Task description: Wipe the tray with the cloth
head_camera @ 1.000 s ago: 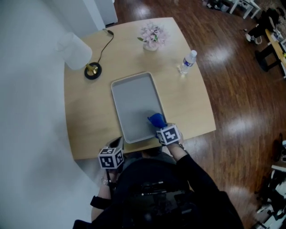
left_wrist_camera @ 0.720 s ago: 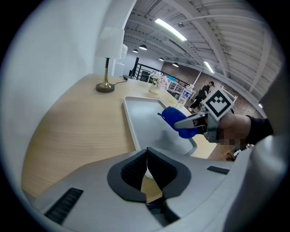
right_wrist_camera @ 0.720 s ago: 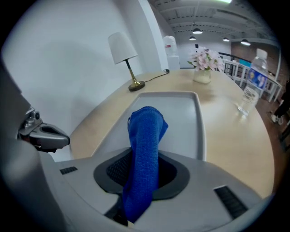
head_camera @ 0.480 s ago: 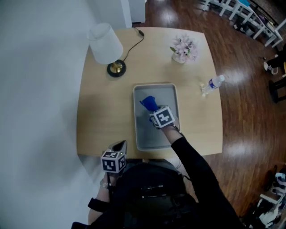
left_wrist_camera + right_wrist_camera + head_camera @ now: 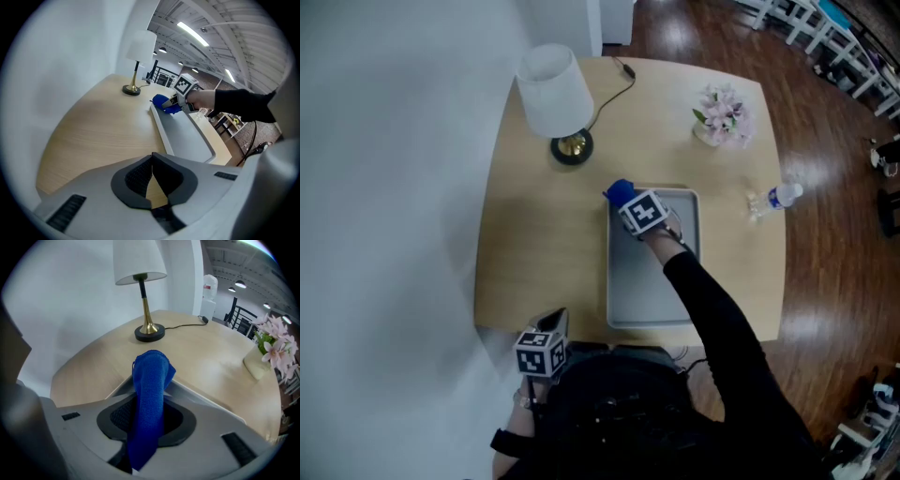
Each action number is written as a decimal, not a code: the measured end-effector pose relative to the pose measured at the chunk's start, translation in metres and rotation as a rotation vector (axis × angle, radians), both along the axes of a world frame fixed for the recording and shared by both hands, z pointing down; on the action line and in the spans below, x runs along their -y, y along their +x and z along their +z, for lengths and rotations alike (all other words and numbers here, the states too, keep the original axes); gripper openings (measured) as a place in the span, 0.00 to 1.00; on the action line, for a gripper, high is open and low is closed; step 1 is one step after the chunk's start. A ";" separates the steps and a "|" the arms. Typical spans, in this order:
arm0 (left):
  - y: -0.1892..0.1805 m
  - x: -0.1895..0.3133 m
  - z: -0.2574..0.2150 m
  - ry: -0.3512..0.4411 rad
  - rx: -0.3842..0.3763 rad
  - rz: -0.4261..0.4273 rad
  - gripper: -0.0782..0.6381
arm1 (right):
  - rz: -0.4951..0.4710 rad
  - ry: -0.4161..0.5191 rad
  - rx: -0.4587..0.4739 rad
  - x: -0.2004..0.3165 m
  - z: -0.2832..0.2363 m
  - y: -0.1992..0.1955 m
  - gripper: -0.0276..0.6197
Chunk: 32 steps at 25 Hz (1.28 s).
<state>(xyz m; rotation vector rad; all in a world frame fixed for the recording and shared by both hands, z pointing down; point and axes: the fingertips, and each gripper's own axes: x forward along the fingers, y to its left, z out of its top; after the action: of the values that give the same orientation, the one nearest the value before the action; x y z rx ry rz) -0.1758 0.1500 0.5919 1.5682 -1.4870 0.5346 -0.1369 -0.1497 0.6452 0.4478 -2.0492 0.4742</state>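
A grey tray [image 5: 656,281] lies on the round wooden table [image 5: 544,234], lengthwise away from me. My right gripper [image 5: 627,202] is shut on a blue cloth [image 5: 619,193] at the tray's far left corner, and the cloth hangs over the rim there. In the right gripper view the cloth [image 5: 150,380] stands pinched between the jaws above the tray's corner rim [image 5: 206,398]. The left gripper [image 5: 556,317] hovers at the table's near edge, left of the tray, with its jaws [image 5: 152,161] meeting at the tips and nothing between them. The left gripper view shows the tray [image 5: 187,136] and the cloth [image 5: 165,102] ahead.
A white-shaded lamp [image 5: 555,94] with a brass base stands just beyond the tray's far left corner, its cord running to the table's far edge. A vase of pink flowers [image 5: 722,117] sits far right. A water bottle [image 5: 773,200] lies near the right edge.
My right gripper has carried the cloth up the tray from its near end to its far left corner. The left gripper has stayed at the table's near edge.
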 end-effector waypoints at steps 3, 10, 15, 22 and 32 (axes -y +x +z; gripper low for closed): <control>-0.005 -0.002 0.002 -0.006 -0.009 -0.009 0.12 | -0.028 -0.035 0.032 -0.011 0.009 -0.015 0.21; -0.003 -0.001 0.004 -0.003 -0.021 0.012 0.12 | 0.008 0.048 -0.221 -0.001 0.018 0.029 0.21; 0.001 0.002 -0.001 0.013 -0.026 0.027 0.12 | -0.059 -0.063 -0.068 -0.057 0.013 0.013 0.21; 0.019 0.011 0.000 0.028 -0.047 0.070 0.12 | -0.145 -0.085 -0.088 -0.153 0.022 0.053 0.21; 0.035 0.026 -0.004 0.059 -0.071 0.160 0.12 | -0.182 -0.220 -0.028 -0.263 0.019 0.087 0.21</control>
<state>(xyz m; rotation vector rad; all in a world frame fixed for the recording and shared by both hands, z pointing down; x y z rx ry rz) -0.1413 0.1243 0.5879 1.7445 -1.3425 0.5240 -0.0503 0.1136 0.6645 0.1342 -1.9621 0.5717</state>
